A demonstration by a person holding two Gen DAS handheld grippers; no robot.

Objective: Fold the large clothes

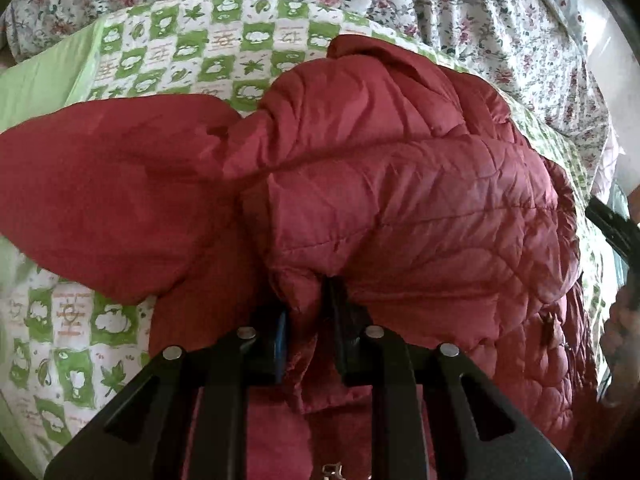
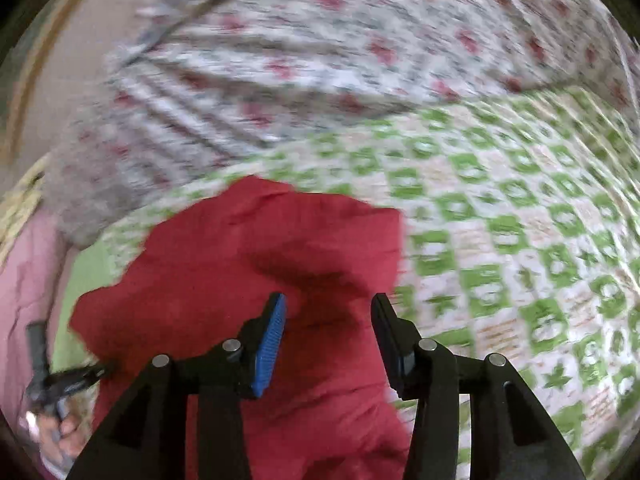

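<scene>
The left tool (image 1: 306, 332) pinches a bunched fold of the jacket (image 1: 400, 200), its jaws nearly pressed together on the cloth. The right tool (image 2: 330, 340) hangs spread above the jacket, gripping nothing. The jacket is dark red, quilted and puffy, and lies crumpled on the bed's green-checked quilt (image 1: 168, 52); its long axis runs away from the left tool, and a smooth flap (image 1: 104, 184) spreads out leftward. A floral sheet (image 1: 500, 20) lies beyond.

- Red quilted jacket (image 1: 400, 184): padded cloth, stitched in diamonds, with a slight sheen.
- Green-and-white checked bedspread (image 1: 180, 52): matt printed cloth.
- Floral sheet (image 1: 500, 20): thin matt cloth, wrinkled.
- Left gripper (image 1: 306, 320): matt black plastic, shiny metal pins.
- Right gripper (image 2: 328, 340): one ribbed blue pad.
</scene>
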